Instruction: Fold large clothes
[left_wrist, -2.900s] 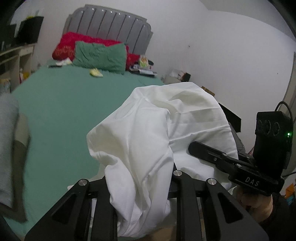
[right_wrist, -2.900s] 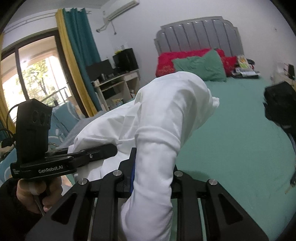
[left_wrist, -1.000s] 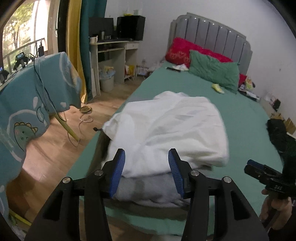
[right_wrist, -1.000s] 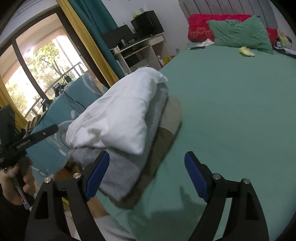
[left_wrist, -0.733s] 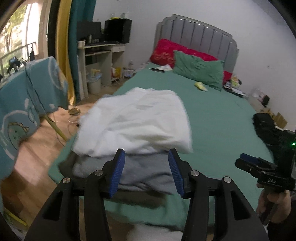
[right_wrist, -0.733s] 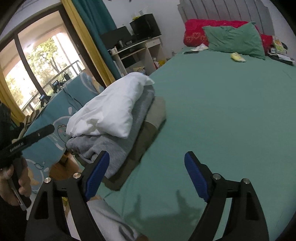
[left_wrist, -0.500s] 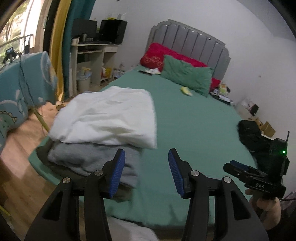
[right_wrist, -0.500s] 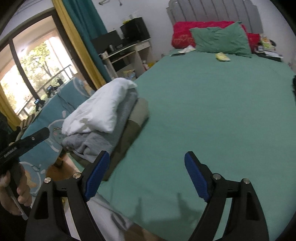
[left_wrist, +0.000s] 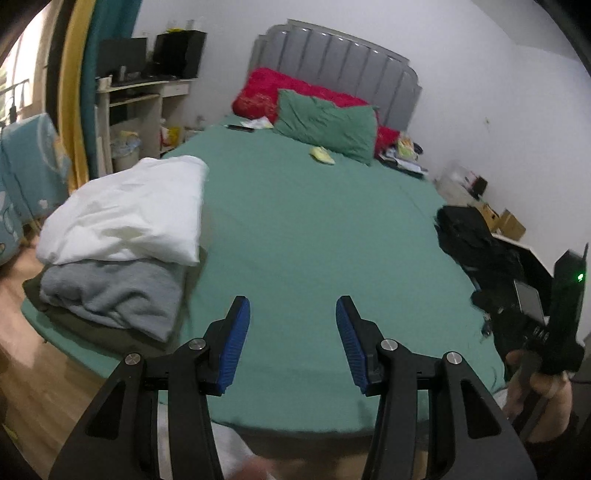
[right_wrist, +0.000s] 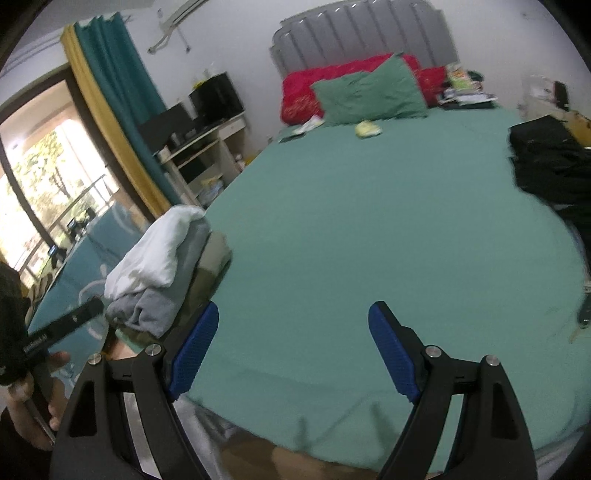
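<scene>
A folded white garment tops a stack with a grey garment and an olive one beneath, at the near left corner of the green bed. A crumpled black garment lies at the bed's right edge. My left gripper is open with nothing between its blue pads, above the sheet to the right of the stack. My right gripper is open wide and bare, over the middle of the bed.
A red pillow and a green pillow lie against the grey headboard. A small yellow item rests on the sheet. A desk and curtains stand left; boxes sit on the right.
The white garment, held bunched by both grippers earlier, now lies folded on the stack. Both grippers have swung right, away from the stack and over the bare green sheet, jaws unchanged.
</scene>
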